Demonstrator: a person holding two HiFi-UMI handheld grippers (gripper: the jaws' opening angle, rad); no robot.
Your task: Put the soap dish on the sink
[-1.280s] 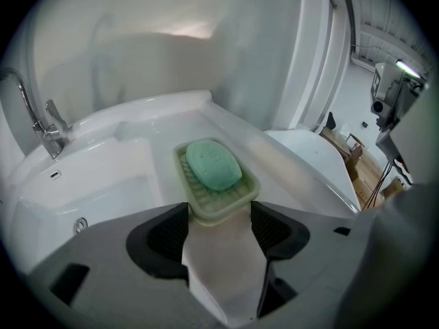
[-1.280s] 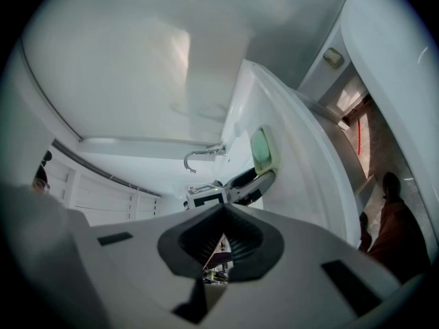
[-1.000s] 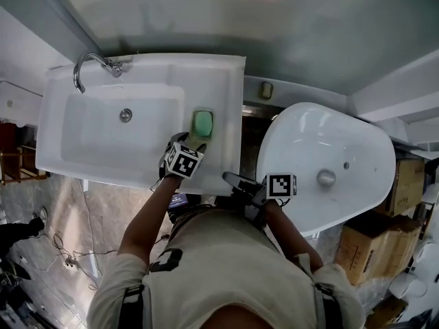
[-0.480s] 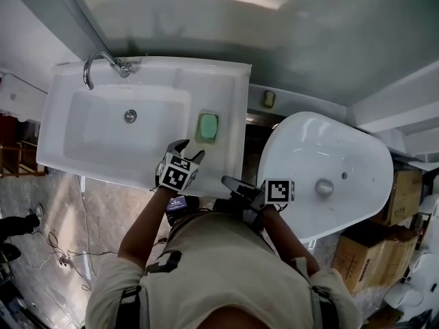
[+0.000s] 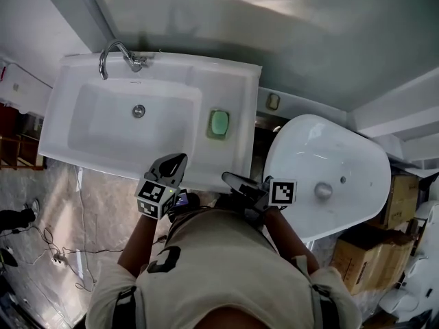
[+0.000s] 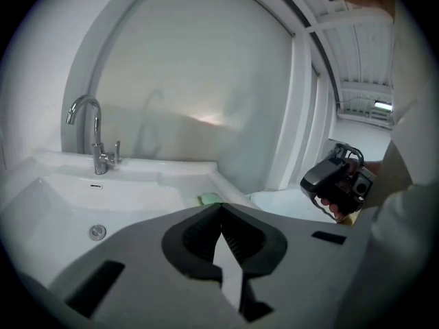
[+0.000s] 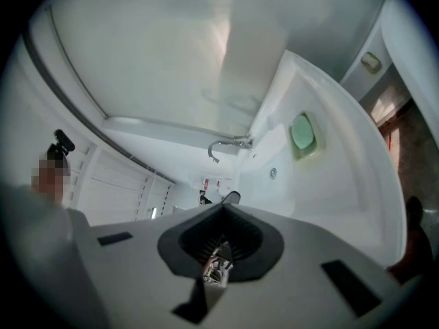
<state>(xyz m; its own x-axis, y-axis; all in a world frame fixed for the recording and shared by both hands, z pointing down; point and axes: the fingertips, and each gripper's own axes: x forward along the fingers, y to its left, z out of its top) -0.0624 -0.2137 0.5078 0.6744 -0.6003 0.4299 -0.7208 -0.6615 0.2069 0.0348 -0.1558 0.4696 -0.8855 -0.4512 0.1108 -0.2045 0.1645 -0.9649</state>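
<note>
The green soap dish (image 5: pixel 219 123) is sitting on the flat side of the sink (image 5: pixel 236 81), looking small, light and slippery, best pinched across its long edges, while the left claw (image 5: pixel 177 160), having just been closing, and the right claw (image 5: pixel 227 177) are hanging shut and empty.

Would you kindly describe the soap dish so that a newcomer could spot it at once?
Find the white rectangular sink with the chrome faucet. On its flat ledge right of the basin lies the soap dish. It is the only green thing on all that white.
</note>
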